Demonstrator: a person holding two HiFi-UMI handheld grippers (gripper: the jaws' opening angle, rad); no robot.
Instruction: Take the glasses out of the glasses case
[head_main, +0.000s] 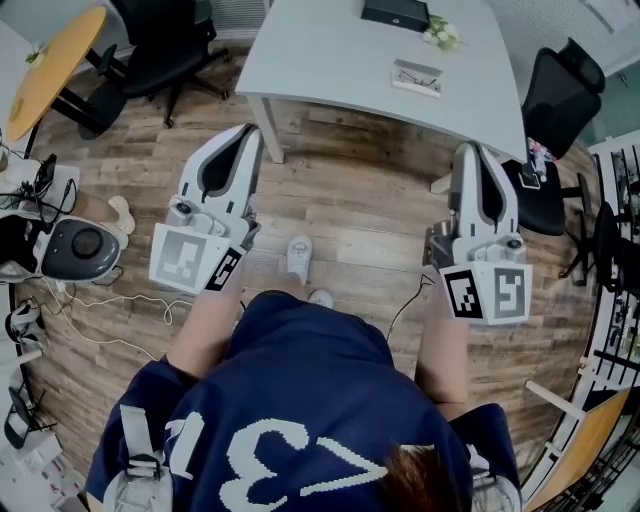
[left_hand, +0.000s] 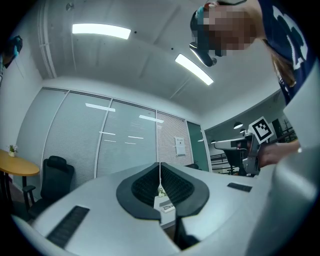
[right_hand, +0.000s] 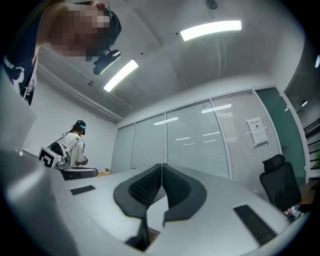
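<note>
Head view: you hold the left gripper (head_main: 250, 135) and right gripper (head_main: 468, 150) over the wooden floor, well short of the white table (head_main: 330, 50) with its dark case (head_main: 395, 13); the glasses (head_main: 417, 77) seemingly lie beside it.

Left gripper view: your fingers are pressed together, empty.

Right gripper view: the same, 2 fingers closed on nothing.

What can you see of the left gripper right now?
The left gripper is pale grey plastic with black ribbed pads and a square-marker cube at its rear. Its jaws are closed together, nothing between them. It is held in the air over the wooden floor, pointing toward the white table, short of it.
</note>
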